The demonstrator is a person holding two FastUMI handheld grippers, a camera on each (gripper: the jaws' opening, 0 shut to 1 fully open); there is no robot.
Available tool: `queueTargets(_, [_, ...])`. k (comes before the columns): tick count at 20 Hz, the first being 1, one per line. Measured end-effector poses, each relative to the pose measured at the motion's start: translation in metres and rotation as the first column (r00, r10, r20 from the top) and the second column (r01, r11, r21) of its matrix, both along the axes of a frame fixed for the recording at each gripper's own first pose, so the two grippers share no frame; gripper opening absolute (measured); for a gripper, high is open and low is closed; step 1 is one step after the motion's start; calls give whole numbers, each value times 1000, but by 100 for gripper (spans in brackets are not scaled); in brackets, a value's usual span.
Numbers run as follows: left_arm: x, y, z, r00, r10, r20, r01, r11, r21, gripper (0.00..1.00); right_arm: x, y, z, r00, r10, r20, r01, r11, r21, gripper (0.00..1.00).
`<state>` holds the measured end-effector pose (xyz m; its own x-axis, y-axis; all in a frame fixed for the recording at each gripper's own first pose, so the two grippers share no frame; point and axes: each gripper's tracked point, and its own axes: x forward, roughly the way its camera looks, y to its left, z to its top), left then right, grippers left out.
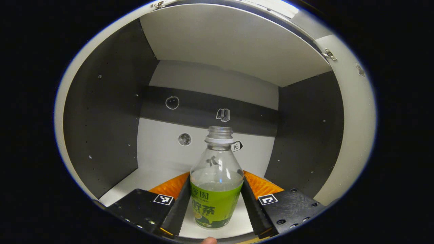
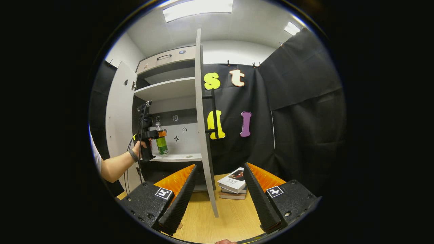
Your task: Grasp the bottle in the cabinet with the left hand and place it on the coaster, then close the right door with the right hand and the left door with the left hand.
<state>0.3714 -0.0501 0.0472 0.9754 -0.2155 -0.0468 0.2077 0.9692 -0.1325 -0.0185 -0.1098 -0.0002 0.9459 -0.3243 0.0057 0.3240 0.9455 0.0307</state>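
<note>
The bottle (image 1: 217,179) stands upright on the cabinet's lower shelf (image 1: 152,176), capless and partly filled. I have the left gripper (image 1: 217,206) around its labelled body, a finger on each side. The jaws look pressed to the label, so I judge it grasped, though the contact itself is hard to confirm. In the right gripper view the bottle (image 2: 161,141) sits near the shelf's left end, with a hand (image 2: 140,145) holding that gripper there.

My right gripper (image 2: 218,200) hangs released over the bench (image 2: 223,220), holding nothing. The right door (image 2: 203,135) stands edge-on just ahead of it, and books (image 2: 233,184) lie beyond. The left door (image 2: 117,118) is swung wide.

Risks from here: with no cap, any tilt on the way out spills liquid. A loose grip on the smooth label could let the bottle slip. Lifting high could knock the neck on the shelf above. I cannot see the coaster, so I must find it before placing.
</note>
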Motion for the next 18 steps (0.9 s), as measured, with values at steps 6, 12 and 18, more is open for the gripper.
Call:
queueTargets(6, [-49, 6, 23, 998, -25, 62, 23, 999, 26, 75, 3, 9, -4, 999, 48, -6, -48, 999, 14, 83])
queueTargets(12, [-111, 11, 30, 995, -55, 89, 50, 997, 59, 79, 5, 32, -3, 991, 136, -4, -136, 991, 11, 83])
queueTargets(18, [-174, 14, -5, 997, -56, 45, 54, 998, 45, 75, -4, 54, 4, 978, 206, 8, -206, 978, -11, 83])
